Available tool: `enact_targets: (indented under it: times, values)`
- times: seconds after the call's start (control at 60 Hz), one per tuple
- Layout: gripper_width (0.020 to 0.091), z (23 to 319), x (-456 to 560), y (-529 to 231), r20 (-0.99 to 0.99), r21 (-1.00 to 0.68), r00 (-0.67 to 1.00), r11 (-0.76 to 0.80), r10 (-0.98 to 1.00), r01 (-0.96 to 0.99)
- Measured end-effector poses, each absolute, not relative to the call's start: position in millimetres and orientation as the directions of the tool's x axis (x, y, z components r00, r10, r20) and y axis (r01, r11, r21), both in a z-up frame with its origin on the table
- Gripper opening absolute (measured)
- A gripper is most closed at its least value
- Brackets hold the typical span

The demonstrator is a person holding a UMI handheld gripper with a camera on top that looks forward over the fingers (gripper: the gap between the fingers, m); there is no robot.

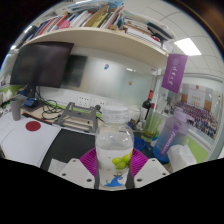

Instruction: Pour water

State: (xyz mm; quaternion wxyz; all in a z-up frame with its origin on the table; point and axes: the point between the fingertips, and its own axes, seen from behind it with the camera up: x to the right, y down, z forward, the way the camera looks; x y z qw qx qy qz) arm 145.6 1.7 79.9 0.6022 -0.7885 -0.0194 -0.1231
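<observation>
In the gripper view, the gripper (113, 172) is sitting at the bottom centre of the frame, its jaws drawn in narrowly and pressing from both sides on a clear plastic bottle (115, 143) that is standing upright between them, its neck reaching up toward the middle of the frame. The pink pads (90, 161) are showing through the clear wall, along with a yellow-green patch low on the bottle. A dark mat (68, 147) is lying on the table (20, 142) at lower left, a red disc (33, 126) is resting at the left, and a monitor (43, 64) and a loaded shelf (95, 36) are filling the upper left and top. No receiving cup is showing clearly, so pouring from here is risking water landing on the mat or table. The thin wall may also be buckling under the squeeze, letting the bottle slip or tilt early.
</observation>
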Motion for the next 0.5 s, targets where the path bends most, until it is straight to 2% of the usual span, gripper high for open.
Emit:
enact_targets:
  times: [0.25,0.5]
  values:
    - [0.0392,142,33,56,0.572,-0.768,0.816,-0.296,0.079,0.567]
    - [0.0394,183,-109,119,0.903,-0.341,0.368,-0.151,0.221,0.928]
